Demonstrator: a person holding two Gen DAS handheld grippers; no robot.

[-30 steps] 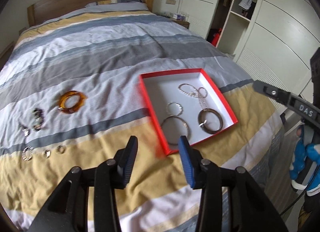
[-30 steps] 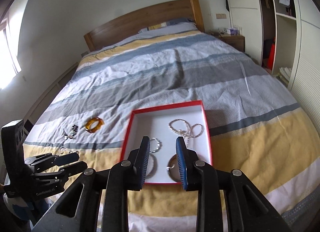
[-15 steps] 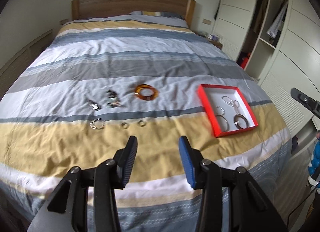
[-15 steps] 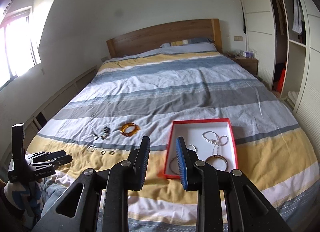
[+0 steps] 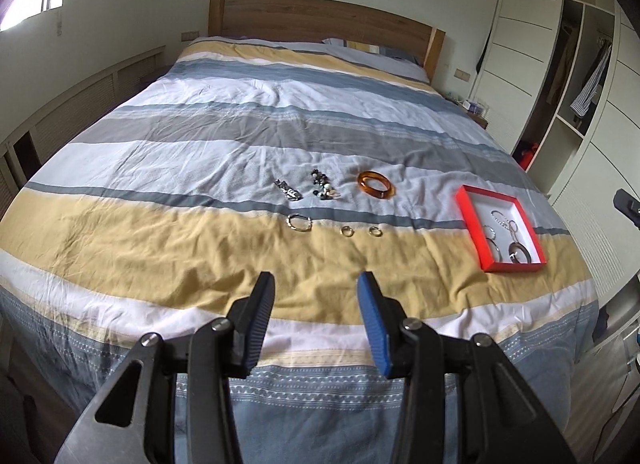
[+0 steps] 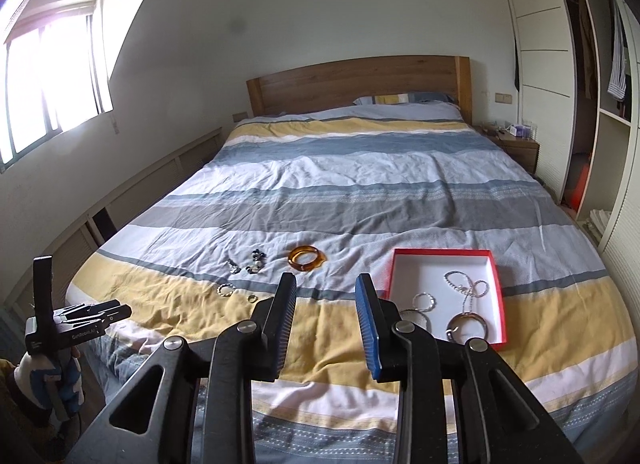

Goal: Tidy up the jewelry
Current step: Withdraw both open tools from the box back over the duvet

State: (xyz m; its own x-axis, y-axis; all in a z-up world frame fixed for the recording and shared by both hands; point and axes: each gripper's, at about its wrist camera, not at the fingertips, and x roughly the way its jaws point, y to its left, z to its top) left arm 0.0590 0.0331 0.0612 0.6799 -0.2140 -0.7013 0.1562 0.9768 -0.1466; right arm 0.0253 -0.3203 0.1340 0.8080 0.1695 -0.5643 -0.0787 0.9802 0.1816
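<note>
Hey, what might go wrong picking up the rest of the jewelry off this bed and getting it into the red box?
1. The two small rings lie flat on the soft, wrinkled duvet; wide pads may pinch fabric or push them into a fold.
2. The beaded piece is a loose cluster and might dangle or snag.
3. The red box sits near the bed's edge, already holding bracelets; a nudge could tip it.

Both wrist cams sit off the foot of the bed (image 5: pixel 320 136), angled down, facing the wooden headboard (image 6: pixel 360 80), set well back from the jewelry. Left view looks from nearer the window side, red box (image 5: pixel 472 224) far right. Right view sits further toward the wardrobe (image 6: pixel 536 44), box (image 6: pixel 502 304) close. Shared: striped duvet, amber bangle (image 5: pixel 376 184), loose rings, box, headboard.
</note>
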